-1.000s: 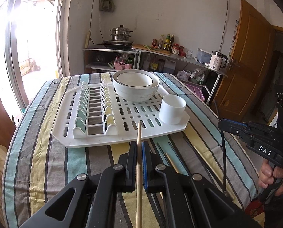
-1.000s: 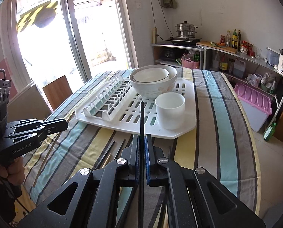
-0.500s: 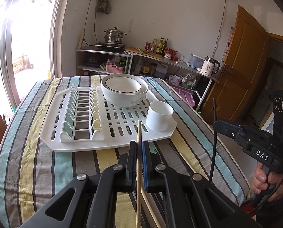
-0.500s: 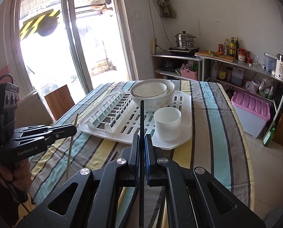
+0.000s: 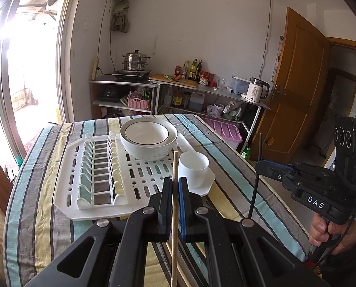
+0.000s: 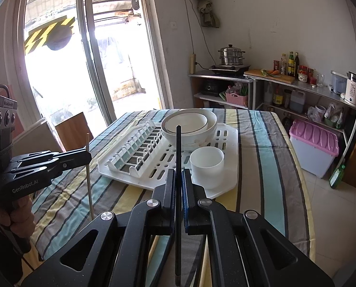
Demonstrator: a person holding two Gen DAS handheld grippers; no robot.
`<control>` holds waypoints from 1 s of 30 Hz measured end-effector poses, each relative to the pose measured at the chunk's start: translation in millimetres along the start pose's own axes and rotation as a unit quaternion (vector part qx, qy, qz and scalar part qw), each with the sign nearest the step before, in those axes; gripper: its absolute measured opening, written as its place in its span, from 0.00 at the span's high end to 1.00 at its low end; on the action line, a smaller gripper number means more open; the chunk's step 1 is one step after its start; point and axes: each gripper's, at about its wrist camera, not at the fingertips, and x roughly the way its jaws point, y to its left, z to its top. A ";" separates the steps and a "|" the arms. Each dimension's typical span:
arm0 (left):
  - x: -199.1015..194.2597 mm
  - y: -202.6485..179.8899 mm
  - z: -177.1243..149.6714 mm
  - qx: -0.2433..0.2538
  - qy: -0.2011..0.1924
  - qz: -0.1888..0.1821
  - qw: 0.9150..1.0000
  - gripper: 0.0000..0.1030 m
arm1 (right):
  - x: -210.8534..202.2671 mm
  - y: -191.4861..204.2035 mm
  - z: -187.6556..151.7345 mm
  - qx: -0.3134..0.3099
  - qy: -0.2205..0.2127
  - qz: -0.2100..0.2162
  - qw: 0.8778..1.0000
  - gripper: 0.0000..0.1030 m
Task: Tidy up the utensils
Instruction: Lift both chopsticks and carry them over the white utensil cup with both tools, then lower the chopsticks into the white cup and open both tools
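My left gripper is shut on a light wooden chopstick that stands upright above the striped table; the same chopstick shows in the right wrist view. My right gripper is shut on a black chopstick, also upright, seen from the side as a black chopstick. Ahead of both stands a white cup on a white drying rack, behind it nested white bowls. Other chopsticks under the grippers are mostly hidden.
The table carries a striped cloth. Behind it stand metal shelves with a steamer pot, bottles and a kettle. A pink-lidded bin sits on the floor right of the table. A person's hand grips the right tool.
Both grippers have risen from the table, each carrying its chopstick. The rack and bowls now sit lower and farther off in both views.
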 end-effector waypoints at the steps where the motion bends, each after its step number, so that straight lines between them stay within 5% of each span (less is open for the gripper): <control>1: 0.7 -2.4 6.4 0.003 -0.005 -0.001 1.000 0.95 | 0.1 -0.8 4.1 -0.001 -0.004 -0.002 1.000 0.95; 19: 72.9 -20.4 128.2 -0.012 -0.047 -0.031 0.998 0.95 | 8.9 -41.0 93.0 0.020 -0.068 -0.016 0.997 0.95; 30: 127.4 -22.7 150.0 -0.023 -0.055 -0.035 0.998 0.95 | 20.5 -52.6 113.0 0.027 -0.081 -0.012 0.996 0.95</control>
